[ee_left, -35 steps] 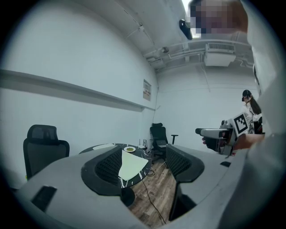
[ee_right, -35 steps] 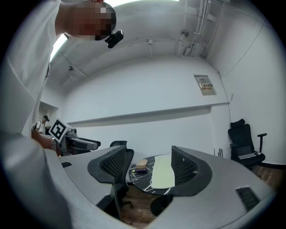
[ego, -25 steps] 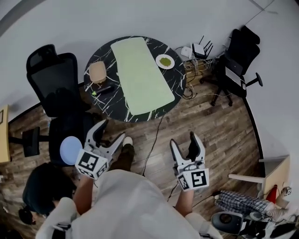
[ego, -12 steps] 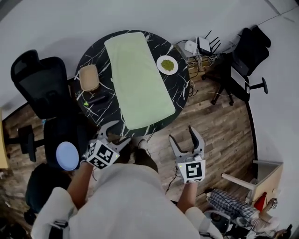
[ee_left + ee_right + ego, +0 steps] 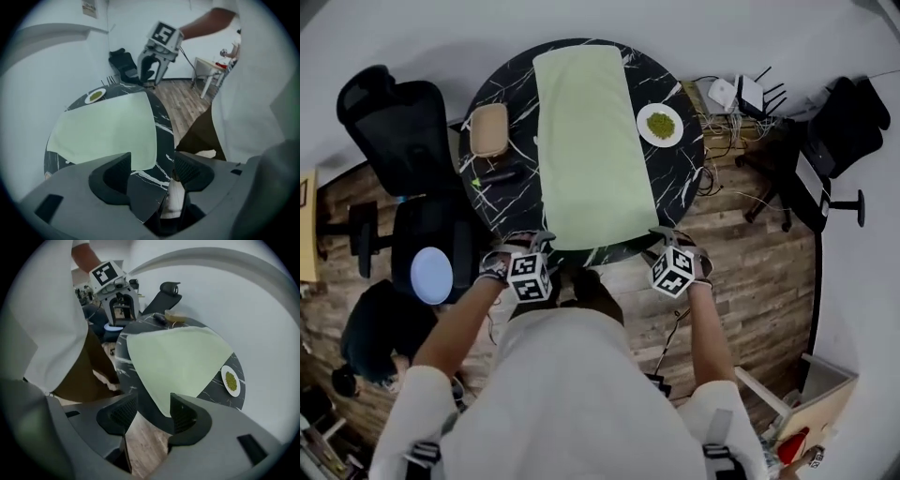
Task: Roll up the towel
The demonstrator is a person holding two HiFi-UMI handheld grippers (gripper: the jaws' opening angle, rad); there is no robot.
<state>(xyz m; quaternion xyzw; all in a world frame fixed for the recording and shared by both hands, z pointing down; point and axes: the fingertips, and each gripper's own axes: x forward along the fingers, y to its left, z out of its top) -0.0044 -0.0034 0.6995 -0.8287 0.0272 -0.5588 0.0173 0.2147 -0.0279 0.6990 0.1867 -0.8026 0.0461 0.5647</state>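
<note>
1. Stage: approach. The towel (image 5: 591, 141) lies flat and unrolled on the round tabletop (image 5: 680, 183); rolling is not yet begun.
2. Position and axis: in the head view the towel fills the upper centre of the frame. Its long axis runs from lower centre toward the top. Its near short edge sits at the tabletop's lower rim, between the two grippers.
3. Left gripper (image 5: 151, 171): fingers (image 5: 112, 173) stand well apart and hold nothing.
4. Right gripper (image 5: 152, 412): fingers (image 5: 187, 416) are apart, have just been closing partway, and grip nothing. The towel's corner seems to lie just beside one finger, though the wide-angle view leaves depth uncertain.
5. Next move, as judged: each gripper pinches its near corner, turns the edge over evenly, and rolls along the long axis.
</note>
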